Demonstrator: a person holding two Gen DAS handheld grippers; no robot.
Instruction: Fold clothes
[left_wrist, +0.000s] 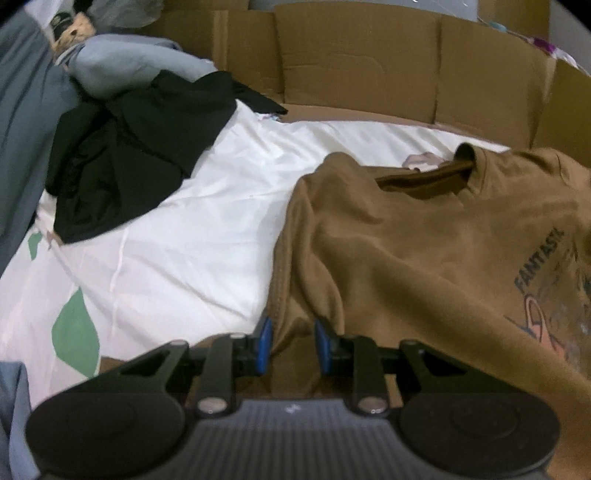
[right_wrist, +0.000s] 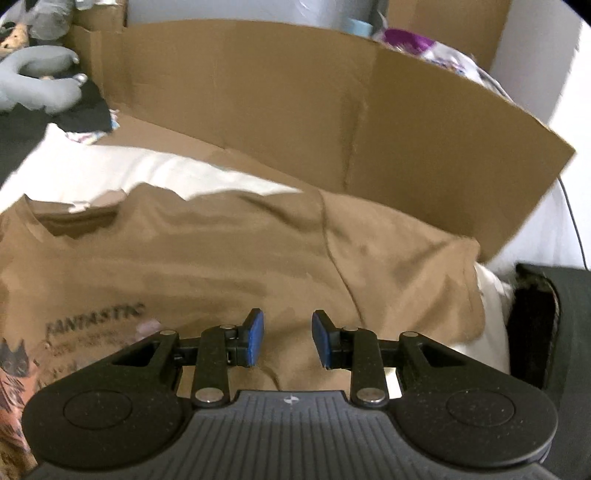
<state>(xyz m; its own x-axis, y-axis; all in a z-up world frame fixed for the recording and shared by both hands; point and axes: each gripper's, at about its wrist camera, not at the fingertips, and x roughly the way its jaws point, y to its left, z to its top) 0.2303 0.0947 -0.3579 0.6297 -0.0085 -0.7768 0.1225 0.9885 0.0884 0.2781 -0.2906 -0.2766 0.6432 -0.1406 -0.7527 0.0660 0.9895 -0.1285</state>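
Observation:
A brown T-shirt (left_wrist: 424, 236) with a "FANTASTIC" print lies chest up on the white bed sheet (left_wrist: 192, 221), its collar toward the cardboard. My left gripper (left_wrist: 293, 345) is shut on a bunched fold at the shirt's left side, and the cloth rises in creases from its blue pads (left_wrist: 264, 343). In the right wrist view the same T-shirt (right_wrist: 207, 258) spreads out with its sleeve (right_wrist: 413, 273) to the right. My right gripper (right_wrist: 288, 339) sits low at the shirt's near edge. Brown cloth fills the narrow gap between its pads (right_wrist: 255, 338).
A crumpled black garment (left_wrist: 140, 147) lies on the sheet at the left, with grey bedding (left_wrist: 22, 147) beyond it. Cardboard walls (right_wrist: 295, 110) stand behind the bed. A dark object (right_wrist: 535, 325) sits at the right bed edge.

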